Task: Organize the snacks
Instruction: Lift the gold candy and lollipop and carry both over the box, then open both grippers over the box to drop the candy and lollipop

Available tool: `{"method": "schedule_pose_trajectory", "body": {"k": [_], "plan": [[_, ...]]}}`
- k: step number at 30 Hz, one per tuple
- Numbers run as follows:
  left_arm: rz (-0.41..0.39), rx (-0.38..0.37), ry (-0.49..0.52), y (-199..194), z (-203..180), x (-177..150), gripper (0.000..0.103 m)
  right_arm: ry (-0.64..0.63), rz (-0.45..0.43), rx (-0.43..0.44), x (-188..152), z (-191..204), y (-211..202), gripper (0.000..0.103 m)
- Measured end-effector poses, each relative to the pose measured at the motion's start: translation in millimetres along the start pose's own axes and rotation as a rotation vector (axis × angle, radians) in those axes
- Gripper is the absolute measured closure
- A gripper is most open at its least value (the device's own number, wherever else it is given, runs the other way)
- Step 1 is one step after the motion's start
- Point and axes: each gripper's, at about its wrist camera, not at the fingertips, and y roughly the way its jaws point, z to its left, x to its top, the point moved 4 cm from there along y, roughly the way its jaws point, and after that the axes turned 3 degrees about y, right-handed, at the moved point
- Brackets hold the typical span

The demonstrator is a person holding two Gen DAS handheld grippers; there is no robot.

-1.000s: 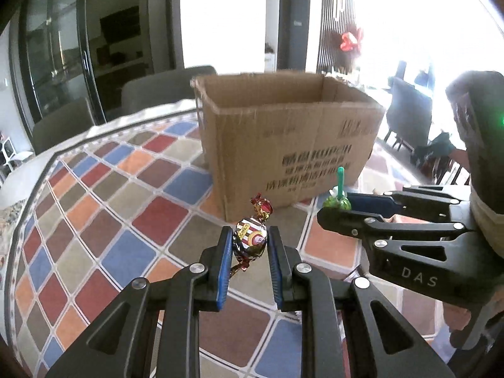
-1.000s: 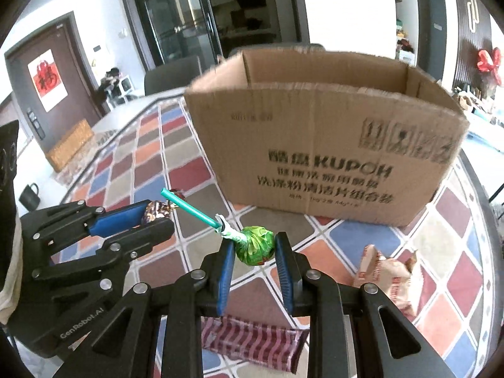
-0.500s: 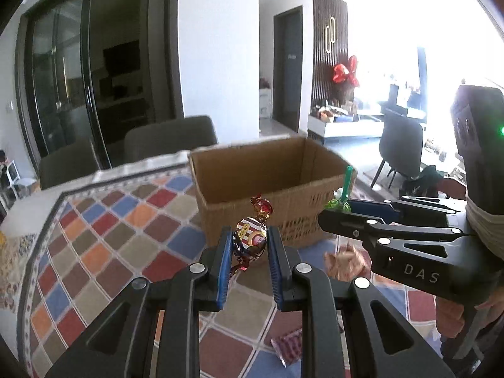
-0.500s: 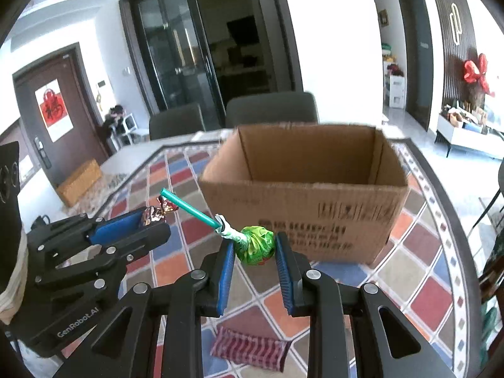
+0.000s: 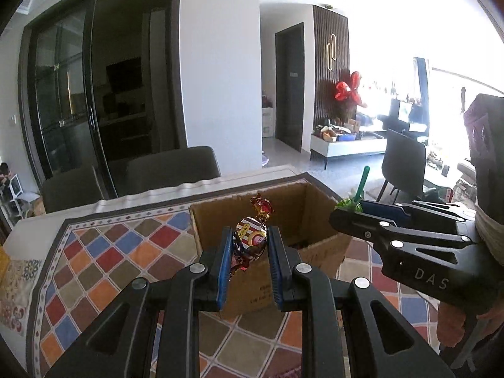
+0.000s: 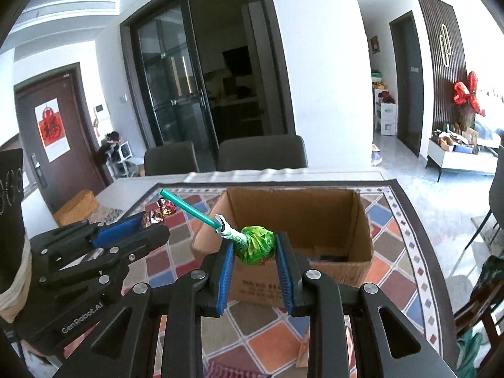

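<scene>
My left gripper (image 5: pixel 249 242) is shut on a round wrapped candy (image 5: pixel 250 239) with red and gold twisted ends. My right gripper (image 6: pixel 255 245) is shut on a green-wrapped lollipop (image 6: pixel 255 244) with a teal stick. Both are held in the air just in front of and above the near wall of an open cardboard box (image 5: pixel 315 220), also in the right wrist view (image 6: pixel 362 239). The right gripper (image 5: pixel 349 211) shows at the right of the left wrist view, and the left gripper (image 6: pixel 154 223) at the left of the right wrist view. The box holds some dark items, hard to make out.
The box stands on a table with a colourful diamond-pattern cloth (image 5: pixel 104 261). A striped red snack packet (image 6: pixel 226 370) and a beige packet (image 6: pixel 304 349) lie on the cloth below my right gripper. Dark chairs (image 6: pixel 261 154) stand behind the table.
Both grippers have risen with their candies from near the cloth to above the box's near rim. The box now appears lower and its inside shows.
</scene>
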Motion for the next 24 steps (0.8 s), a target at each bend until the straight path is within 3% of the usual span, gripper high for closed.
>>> {"method": "schedule_pose_trajectory", "body": {"k": [7,24], "plan": [[0.014,0.003,-0.013,19.0,7.0,16.6,0.080,-0.013,0.012,-0.012,19.9,-3.1,13.0,0.076],[0.169,-0.021,-0.033,101.5,15.6,20.5,0.080,0.010,0.131,-0.060,34.1,-33.7,72.7,0.076]]}}
